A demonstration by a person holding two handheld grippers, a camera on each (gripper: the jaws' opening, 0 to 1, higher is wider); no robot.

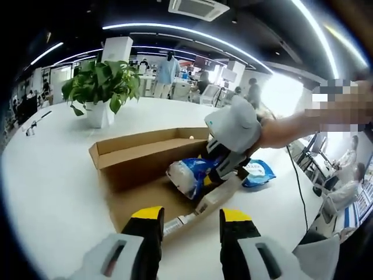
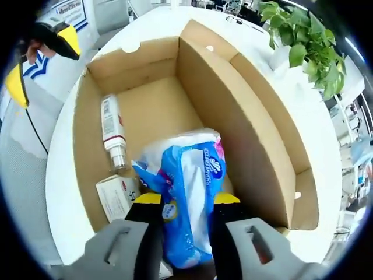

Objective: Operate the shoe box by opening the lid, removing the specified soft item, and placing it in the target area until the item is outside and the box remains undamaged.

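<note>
Between right tool (image 2: 187,205) jaws, tissue pack (image 2: 189,192), over shoe box (image 2: 157,111).

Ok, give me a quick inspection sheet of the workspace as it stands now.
Surface: white table, round-edged.
Job's things: cardboard shoe box open, lid up; blue-and-white soft pack inside it.
Clutter: spray bottle and small carton lying in the box; a second blue pack on the table beside the box.
Grippers: right gripper shut on the soft pack; left gripper open, short of the box.
Cables: black cable trailing over the table edge.
Surroundings: potted plant on the table; open office, people standing behind.
</note>
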